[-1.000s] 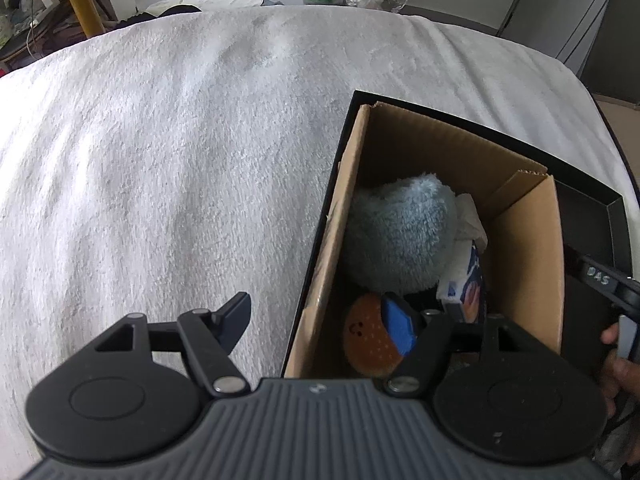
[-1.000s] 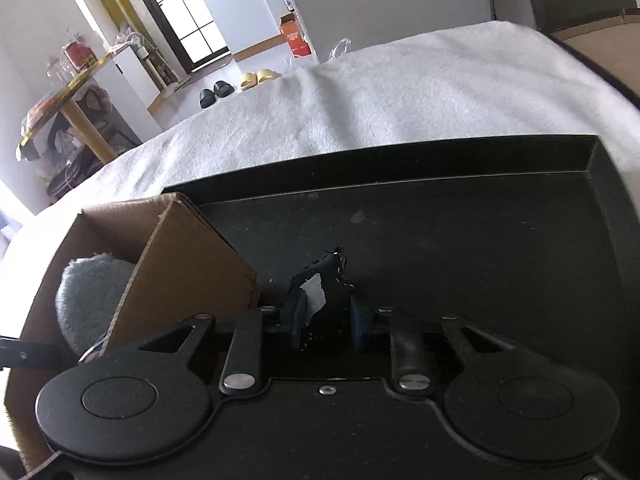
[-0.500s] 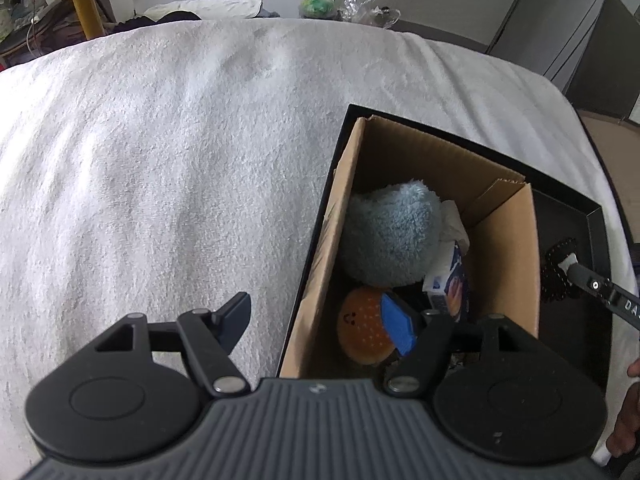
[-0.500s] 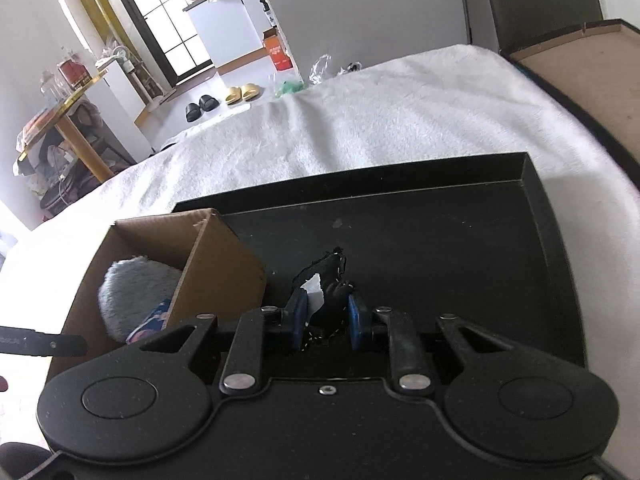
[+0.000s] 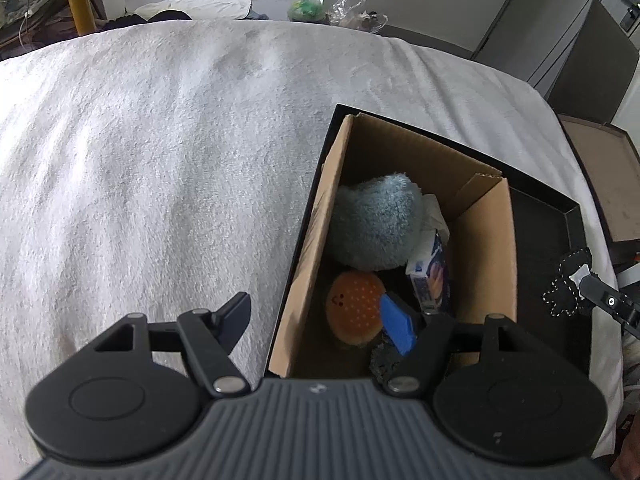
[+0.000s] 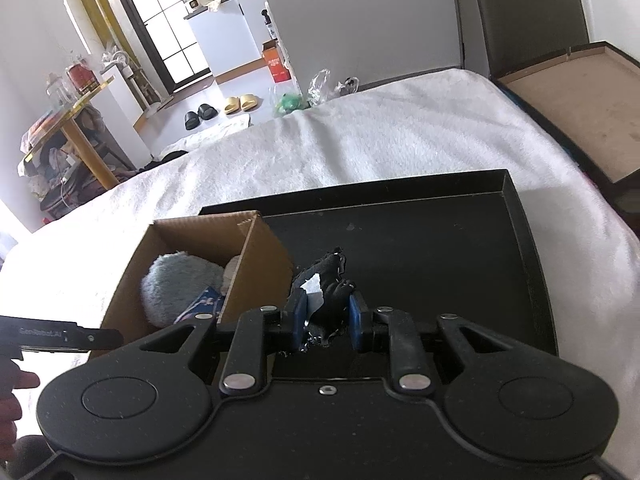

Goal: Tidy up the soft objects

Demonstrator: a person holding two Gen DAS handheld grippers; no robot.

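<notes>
Right tongs [image 6: 325, 320] pinch a limp black cloth [image 6: 332, 280]; left tongs [image 5: 316, 320] gape above corrugated cardboard box [image 5: 492, 240] holding fluffy plush [image 5: 376, 228].

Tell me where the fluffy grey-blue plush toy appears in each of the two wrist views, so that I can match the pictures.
Left wrist view: the grey-blue plush toy lies right of centre, in the far half of the cardboard box, above an orange burger-like toy.
Right wrist view: the plush toy shows at lower left, inside the same box, partly hidden by its near wall.
Shared landmark: the black tray under the box.
</notes>
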